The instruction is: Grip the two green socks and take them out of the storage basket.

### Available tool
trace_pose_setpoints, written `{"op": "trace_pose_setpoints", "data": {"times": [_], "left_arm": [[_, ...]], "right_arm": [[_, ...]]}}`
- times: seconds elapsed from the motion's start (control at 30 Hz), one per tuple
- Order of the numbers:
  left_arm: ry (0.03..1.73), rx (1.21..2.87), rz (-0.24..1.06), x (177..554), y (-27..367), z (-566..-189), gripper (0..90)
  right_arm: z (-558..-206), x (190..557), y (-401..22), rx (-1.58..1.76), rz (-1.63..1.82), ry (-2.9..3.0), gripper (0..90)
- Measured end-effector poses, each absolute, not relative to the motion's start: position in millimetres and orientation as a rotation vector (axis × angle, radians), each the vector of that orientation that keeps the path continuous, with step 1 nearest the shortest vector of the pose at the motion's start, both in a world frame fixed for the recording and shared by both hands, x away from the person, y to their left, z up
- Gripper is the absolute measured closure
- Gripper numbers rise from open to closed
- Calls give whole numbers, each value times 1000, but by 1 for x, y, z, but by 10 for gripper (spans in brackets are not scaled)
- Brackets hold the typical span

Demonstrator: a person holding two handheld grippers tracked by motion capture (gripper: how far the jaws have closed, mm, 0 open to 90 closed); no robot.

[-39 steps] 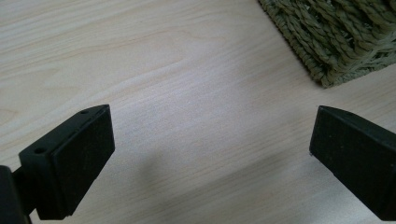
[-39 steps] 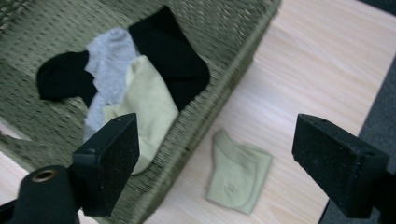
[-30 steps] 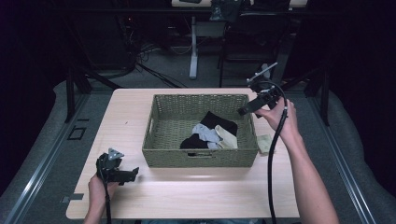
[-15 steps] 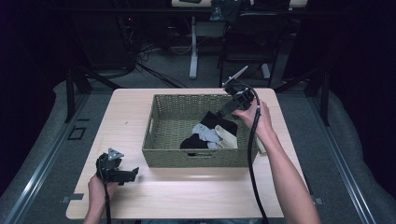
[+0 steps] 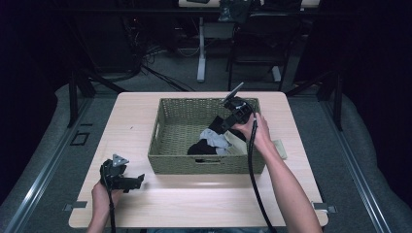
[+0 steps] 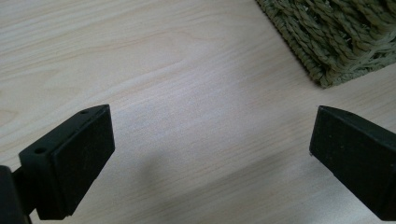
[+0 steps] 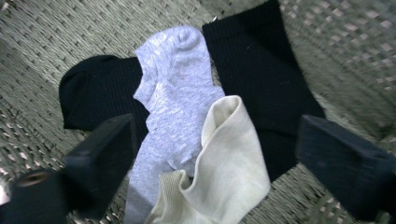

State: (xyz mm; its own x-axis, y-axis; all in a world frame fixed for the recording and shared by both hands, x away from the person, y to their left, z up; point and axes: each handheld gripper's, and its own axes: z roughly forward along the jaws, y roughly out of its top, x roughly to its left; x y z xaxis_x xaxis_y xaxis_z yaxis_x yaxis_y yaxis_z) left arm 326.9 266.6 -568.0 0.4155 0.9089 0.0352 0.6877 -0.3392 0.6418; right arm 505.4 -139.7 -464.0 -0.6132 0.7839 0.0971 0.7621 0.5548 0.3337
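Note:
A woven basket [image 5: 204, 163] stands mid-table and holds a heap of socks: a grey sock [image 7: 175, 102], a long black sock [image 7: 261, 79], another black sock [image 7: 95, 93] and a cream sock [image 7: 226, 175]. My right gripper [image 5: 219, 126] hangs inside the basket, pointing down at the heap. It is open [image 7: 217, 144] and its jaws have just been closing a little. The grey and cream socks lie beneath the gap, and neither pad touches them. My left gripper [image 5: 138, 180] rests by the table's front left, open [image 6: 210, 154] over bare wood.
A pale sock [image 5: 279, 148] lies on the table [image 5: 194, 204] just right of the basket. The basket's near corner [image 6: 336, 37] sits ahead of the left gripper. A cable [image 5: 252, 174] trails from the right gripper along the forearm. Chairs and desk legs stand beyond the table.
My right gripper has come down and to the left, from above the basket's right rim into the basket over the socks. The left gripper has stayed put.

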Motion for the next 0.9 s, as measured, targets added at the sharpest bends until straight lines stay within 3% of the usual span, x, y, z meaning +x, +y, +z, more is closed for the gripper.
{"op": "trace_pose_setpoints", "data": {"times": [0.1,0.33,0.73,0.9], "left_arm": [[1349,2131,533,327,266,-568,1],[1350,2132,533,327,267,-568,1],[1350,2131,537,326,267,-567,1],[1352,2131,535,326,267,-567,1]], "right_arm": [[-474,507,-137,1369,488,2729,251],[-492,509,-131,1391,400,2741,384],[-511,511,-123,1426,295,2721,491],[-515,514,-125,1447,263,2701,655]]}}
